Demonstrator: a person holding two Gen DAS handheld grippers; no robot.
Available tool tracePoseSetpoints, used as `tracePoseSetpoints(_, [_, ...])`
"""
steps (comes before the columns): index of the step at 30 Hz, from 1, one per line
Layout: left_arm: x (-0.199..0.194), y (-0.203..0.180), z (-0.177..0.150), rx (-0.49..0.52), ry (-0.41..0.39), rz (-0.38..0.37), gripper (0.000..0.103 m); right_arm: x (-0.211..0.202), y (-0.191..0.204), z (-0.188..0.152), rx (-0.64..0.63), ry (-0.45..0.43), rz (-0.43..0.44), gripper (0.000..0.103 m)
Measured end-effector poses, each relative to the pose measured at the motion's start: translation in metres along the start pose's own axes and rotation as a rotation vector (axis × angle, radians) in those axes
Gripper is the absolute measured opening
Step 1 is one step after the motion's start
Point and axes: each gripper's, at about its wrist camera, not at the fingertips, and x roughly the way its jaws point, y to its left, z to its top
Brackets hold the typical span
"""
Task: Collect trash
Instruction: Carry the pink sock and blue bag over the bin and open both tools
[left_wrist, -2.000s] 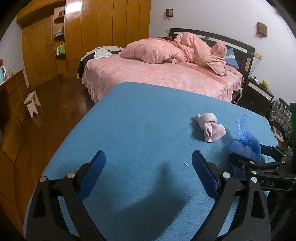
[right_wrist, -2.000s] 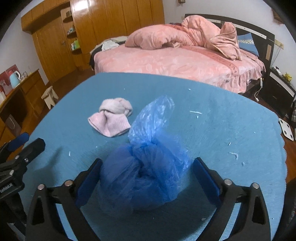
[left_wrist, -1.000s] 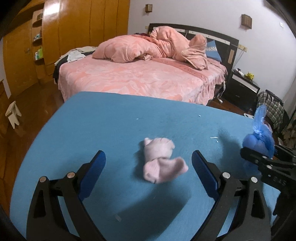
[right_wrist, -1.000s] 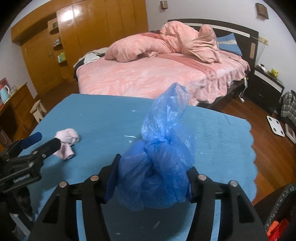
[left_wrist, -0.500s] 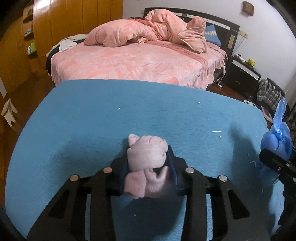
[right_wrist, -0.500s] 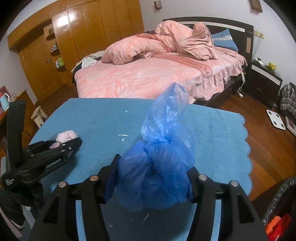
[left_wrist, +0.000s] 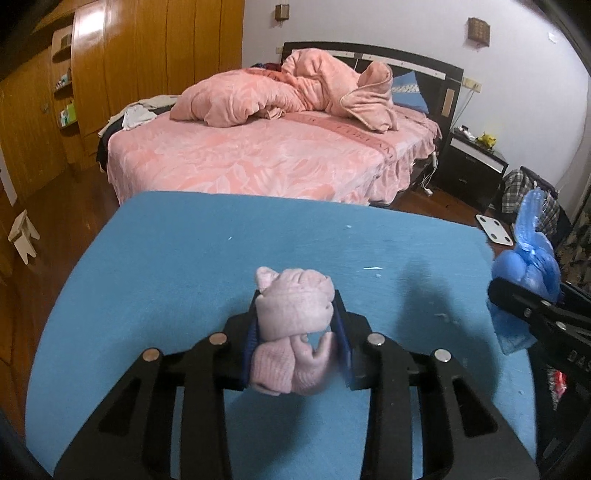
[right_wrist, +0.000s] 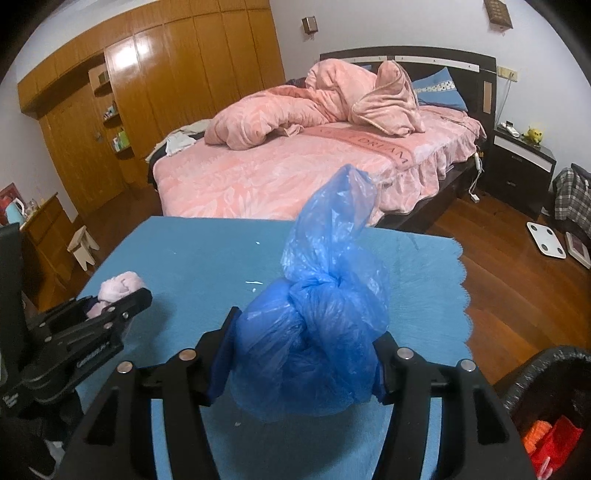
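A bedroom with white walls and a glossy wooden floor. A bed in pink bedding with a rumpled duvet stands before wooden wardrobes, a dark nightstand beside its headboard. A blue-covered table fills the foreground.

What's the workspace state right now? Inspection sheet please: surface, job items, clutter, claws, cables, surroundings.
Surface: table under a blue textured cloth with a scalloped right edge; a few small white scraps lie on it.
Job's things: knotted blue plastic bag; bundled pale pink knit cloth; black-lined trash bin at lower right with red and orange items inside.
Clutter: nothing seen beyond the scraps.
Claws: left claw shut on the pink cloth; right claw shut on the blue bag.
Cables: white cord hanging by the bed's far corner.
Surroundings: pink bed with rumpled duvet, wooden wardrobe, black nightstand, white scale on the wood floor.
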Motion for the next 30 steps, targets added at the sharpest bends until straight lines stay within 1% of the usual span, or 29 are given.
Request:
tracePoseSetpoints(7, [-0.044, -0.016, -0.004, -0.012, -0.039, -0.009, 0.033, -0.037, -0.002, -0.004, -0.006, -0.029, 0.005, 0.058])
tracePoseSetpoints(12, [-0.076, -0.027, -0.01, -0.007, -0.063, -0.009, 0.033, -0.074, -0.006, -0.013, -0.019, -0.055, -0.006, 0.058])
tracePoseSetpoints(18, [-0.108, -0.043, -0.025, 0.004, -0.072, -0.015, 0.033, -0.117, -0.016, -0.024, -0.022, -0.083, -0.02, 0.058])
tracePoseSetpoints(24, [-0.141, -0.063, -0.039, 0.026, -0.088, -0.044, 0.033, -0.158, -0.024, -0.037, -0.028, -0.11, -0.035, 0.058])
tracePoseSetpoints(30, [-0.172, -0.09, -0.05, 0.057, -0.123, -0.083, 0.033, -0.196, -0.035, -0.051, -0.026, -0.14, -0.059, 0.058])
